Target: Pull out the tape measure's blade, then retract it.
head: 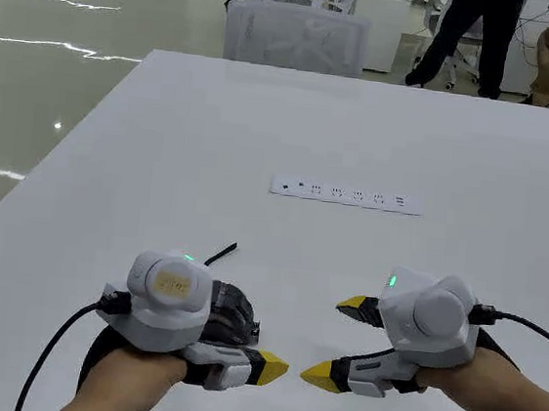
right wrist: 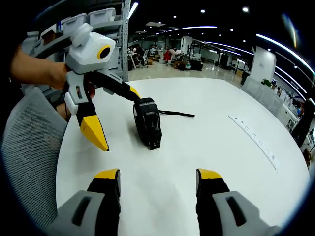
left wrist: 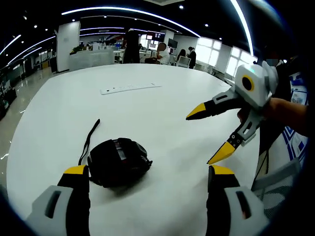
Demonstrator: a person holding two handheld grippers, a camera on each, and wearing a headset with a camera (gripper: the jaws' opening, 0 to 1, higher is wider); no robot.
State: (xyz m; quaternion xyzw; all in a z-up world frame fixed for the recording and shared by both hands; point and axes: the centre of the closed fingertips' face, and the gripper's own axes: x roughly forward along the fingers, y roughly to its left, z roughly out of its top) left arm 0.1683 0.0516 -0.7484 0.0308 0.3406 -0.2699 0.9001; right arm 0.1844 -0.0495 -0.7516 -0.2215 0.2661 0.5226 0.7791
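A black tape measure (head: 231,311) (left wrist: 118,161) (right wrist: 147,122) lies on the white table (head: 263,126), its thin black wrist strap (left wrist: 90,137) (right wrist: 174,114) trailing away. My left gripper (head: 253,339) (left wrist: 147,172) (right wrist: 120,120) is open, with the tape measure between its yellow-tipped jaws, nearer one jaw. No blade shows outside the case. My right gripper (head: 333,337) (left wrist: 202,140) (right wrist: 158,174) is open too. It points at the tape measure from a short way off and holds nothing.
A white power strip (head: 344,194) (left wrist: 129,88) (right wrist: 253,133) lies flat further up the table. A mesh office chair (head: 292,36) stands at the far edge. Behind it a person (head: 470,30) stands on the shiny floor.
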